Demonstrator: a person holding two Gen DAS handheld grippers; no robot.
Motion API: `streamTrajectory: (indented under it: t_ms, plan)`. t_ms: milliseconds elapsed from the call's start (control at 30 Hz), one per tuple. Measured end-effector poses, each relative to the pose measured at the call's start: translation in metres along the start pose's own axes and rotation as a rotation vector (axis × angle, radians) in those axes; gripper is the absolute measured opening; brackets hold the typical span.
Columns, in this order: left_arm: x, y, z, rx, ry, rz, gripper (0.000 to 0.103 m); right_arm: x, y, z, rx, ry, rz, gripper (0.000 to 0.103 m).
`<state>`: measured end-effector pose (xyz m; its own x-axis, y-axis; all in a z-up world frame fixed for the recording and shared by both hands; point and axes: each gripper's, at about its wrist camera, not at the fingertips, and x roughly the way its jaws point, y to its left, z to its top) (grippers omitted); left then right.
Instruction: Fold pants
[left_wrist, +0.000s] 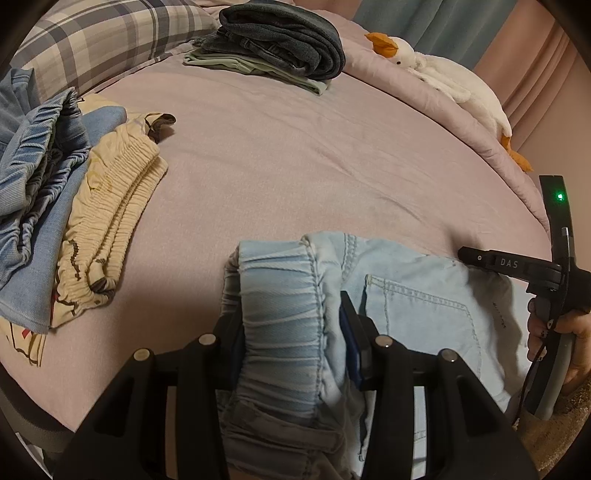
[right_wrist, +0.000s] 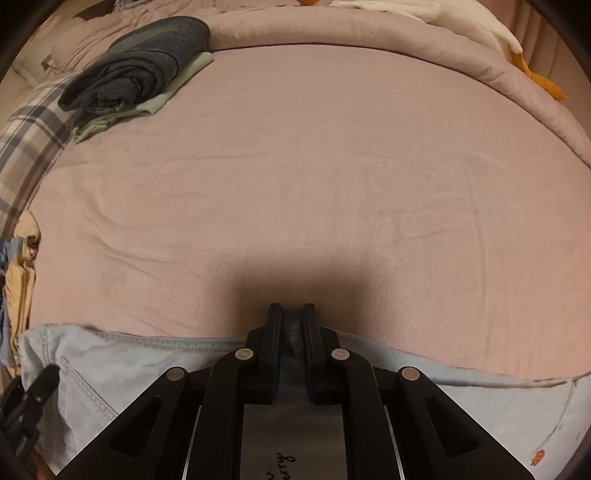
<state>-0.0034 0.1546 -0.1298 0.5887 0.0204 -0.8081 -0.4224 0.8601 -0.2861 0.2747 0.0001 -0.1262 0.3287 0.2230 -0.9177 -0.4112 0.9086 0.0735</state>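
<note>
My left gripper clamping the light blue pants at the elastic waistband on the pink bed, my right gripper pinching their edge, lower legs cut off below frame

The left wrist view sits low at the near edge of the bed, looking across it toward the folded dark stack, which lies far off, slightly left of centre. Very close in, pale blue pants fill its lower middle, and the right gripper shows at its right edge.

The right wrist view also looks low across the bed, closer to the sheet, with the dark stack far off at upper left. The pants run along its bottom.

Both views share the sheet, the stack, the plaid pillow beside the stack, and the white plush goose right of it.
</note>
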Motion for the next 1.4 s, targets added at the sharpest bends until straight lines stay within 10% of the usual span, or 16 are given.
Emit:
streamTrajectory:
  t_ms: [600, 667, 733, 833, 1033, 1200, 1400]
  plan:
    - [-0.02, -0.011, 0.012, -0.032, 0.003, 0.042, 0.043, -0.008, -0.002, 0.002, -0.035, 0.002, 0.004, 0.008]
    - [-0.04, -0.017, 0.014, -0.018, -0.048, 0.047, 0.043, -0.018, -0.007, 0.002, -0.037, -0.002, 0.021, 0.016]
    - [-0.056, -0.024, 0.015, -0.003, -0.084, 0.048, 0.05, -0.041, -0.016, -0.001, -0.014, -0.068, 0.029, 0.053]
    - [-0.074, -0.033, 0.015, 0.003, -0.111, 0.019, 0.073, -0.072, -0.028, -0.008, 0.003, -0.14, 0.05, 0.062]
    - [-0.049, -0.072, -0.005, 0.072, -0.013, -0.07, 0.072, -0.095, -0.058, -0.043, 0.05, -0.134, 0.072, 0.062]
    - [-0.002, -0.079, -0.023, 0.063, 0.136, -0.086, 0.048, -0.071, -0.086, -0.073, 0.112, -0.03, 0.013, 0.062]
    - [0.002, -0.085, -0.028, 0.102, 0.115, -0.038, 0.047, -0.067, -0.11, -0.097, 0.154, -0.021, -0.012, 0.062]
